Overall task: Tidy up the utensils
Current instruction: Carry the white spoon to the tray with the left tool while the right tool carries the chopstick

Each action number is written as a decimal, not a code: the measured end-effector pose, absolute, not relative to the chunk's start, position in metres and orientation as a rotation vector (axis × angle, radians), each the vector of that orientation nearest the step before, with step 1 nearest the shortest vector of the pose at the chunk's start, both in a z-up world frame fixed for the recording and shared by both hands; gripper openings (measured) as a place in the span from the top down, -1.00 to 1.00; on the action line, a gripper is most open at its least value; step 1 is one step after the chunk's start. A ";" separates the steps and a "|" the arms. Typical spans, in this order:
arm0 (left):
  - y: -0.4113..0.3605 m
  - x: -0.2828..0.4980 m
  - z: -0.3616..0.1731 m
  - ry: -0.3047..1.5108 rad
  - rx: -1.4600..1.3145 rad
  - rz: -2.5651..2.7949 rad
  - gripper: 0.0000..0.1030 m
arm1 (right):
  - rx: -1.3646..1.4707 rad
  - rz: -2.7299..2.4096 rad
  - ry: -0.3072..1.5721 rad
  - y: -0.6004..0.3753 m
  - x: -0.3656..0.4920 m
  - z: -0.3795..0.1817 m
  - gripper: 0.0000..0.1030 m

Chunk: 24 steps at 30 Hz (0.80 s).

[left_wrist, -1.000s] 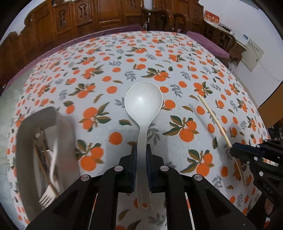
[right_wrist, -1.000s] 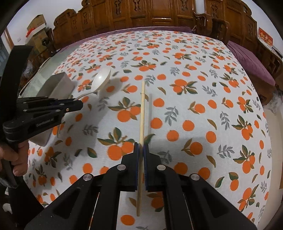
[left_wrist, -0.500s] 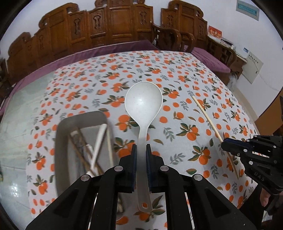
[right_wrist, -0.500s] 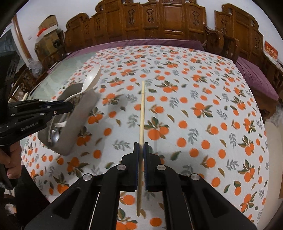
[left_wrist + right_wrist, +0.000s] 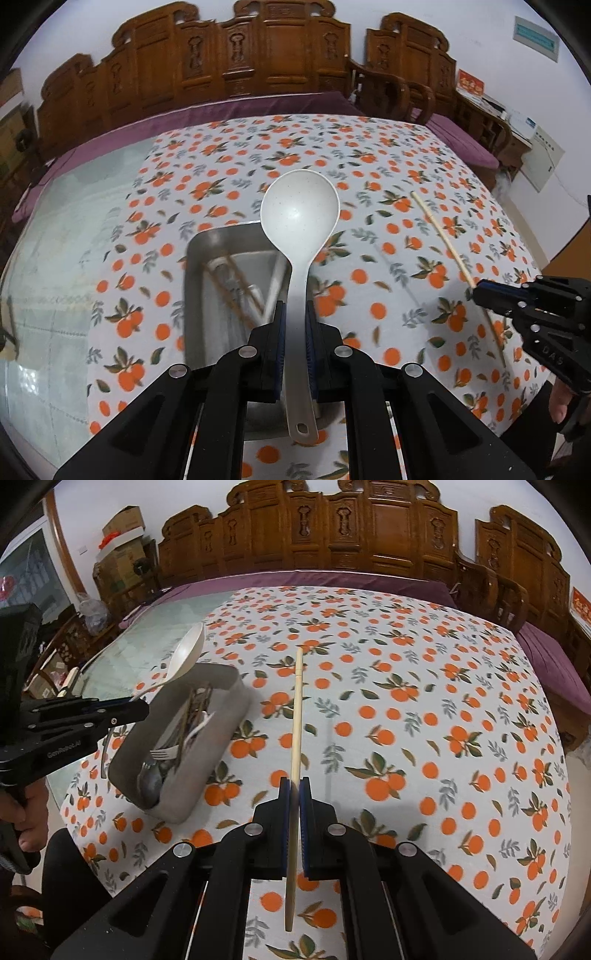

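Observation:
My left gripper (image 5: 294, 314) is shut on the handle of a white ladle (image 5: 300, 214) and holds it in the air over a grey metal utensil tray (image 5: 195, 295). The tray (image 5: 207, 760) holds a fork, a spoon and chopsticks. My right gripper (image 5: 294, 786) is shut on a single wooden chopstick (image 5: 297, 709), held above the tablecloth to the right of the tray. The left gripper (image 5: 138, 707) with the ladle (image 5: 188, 653) shows at the left of the right wrist view. The right gripper (image 5: 476, 291) with the chopstick (image 5: 439, 229) shows at the right of the left wrist view.
The table carries a white cloth with orange fruit print (image 5: 424, 720); bare glass (image 5: 55, 258) lies at its left. Carved wooden chairs (image 5: 332, 528) stand along the far side. Cardboard boxes (image 5: 122, 528) are stacked at far left.
Both grippers have risen from the table. The left gripper has carried the ladle leftward to over the tray. The right gripper still holds the chopstick aloft.

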State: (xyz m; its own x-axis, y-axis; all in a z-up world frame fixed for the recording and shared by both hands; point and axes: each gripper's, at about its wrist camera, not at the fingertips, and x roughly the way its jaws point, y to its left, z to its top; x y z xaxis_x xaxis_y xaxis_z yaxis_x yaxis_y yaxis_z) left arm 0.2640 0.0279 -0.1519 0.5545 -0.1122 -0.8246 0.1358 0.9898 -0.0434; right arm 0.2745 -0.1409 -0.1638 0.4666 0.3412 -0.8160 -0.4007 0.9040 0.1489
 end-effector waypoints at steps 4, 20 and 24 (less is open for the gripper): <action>0.044 0.264 -0.161 0.992 0.012 -0.120 0.83 | -0.070 0.473 0.988 -0.128 0.275 -0.164 0.88; 0.074 0.282 -0.216 1.095 -0.033 -0.075 0.83 | -0.081 0.512 1.004 -0.102 0.282 -0.169 0.88; 0.074 0.289 -0.222 1.104 -0.033 -0.069 0.82 | -0.085 0.513 1.009 -0.100 0.284 -0.171 0.88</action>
